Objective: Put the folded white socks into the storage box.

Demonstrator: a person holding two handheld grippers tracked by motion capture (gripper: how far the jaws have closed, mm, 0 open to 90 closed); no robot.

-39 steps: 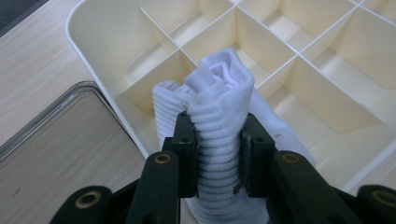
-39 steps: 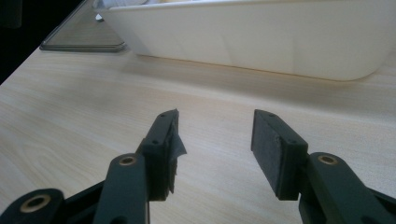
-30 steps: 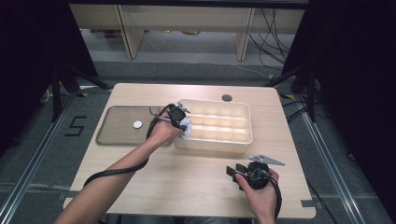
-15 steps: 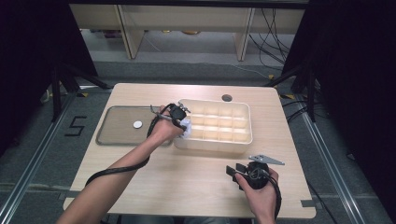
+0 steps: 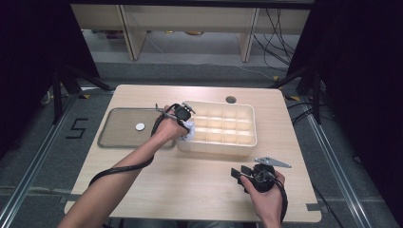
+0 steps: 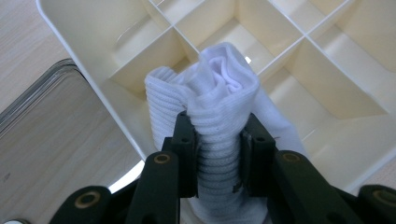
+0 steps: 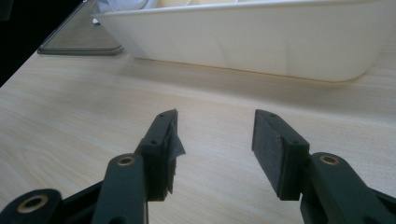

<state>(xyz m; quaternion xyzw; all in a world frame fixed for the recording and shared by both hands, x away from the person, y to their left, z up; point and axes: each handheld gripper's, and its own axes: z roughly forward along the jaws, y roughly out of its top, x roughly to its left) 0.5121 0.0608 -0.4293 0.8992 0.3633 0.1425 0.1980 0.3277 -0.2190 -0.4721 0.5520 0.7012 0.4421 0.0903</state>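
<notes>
A rolled white sock (image 6: 219,93) is pinched between the jaws of my left gripper (image 6: 218,158), which is shut on it. The sock hangs over the left-end compartments of a cream divided box (image 6: 140,51). In the high view the left gripper (image 5: 186,124) holds the sock (image 5: 188,133) at the left end of the box (image 5: 252,124). My right gripper (image 5: 240,172) rests near the table's front right, well clear of the box. Its jaws stand open in the right gripper view (image 7: 212,140), with bare table between them and the box wall (image 7: 261,42) beyond.
A flat grey tray (image 5: 114,137) lies left of the box with a small white round thing (image 5: 139,127) on it. A round hole (image 5: 231,99) is in the tabletop behind the box. Light wood table (image 5: 190,180) stretches between the two hands.
</notes>
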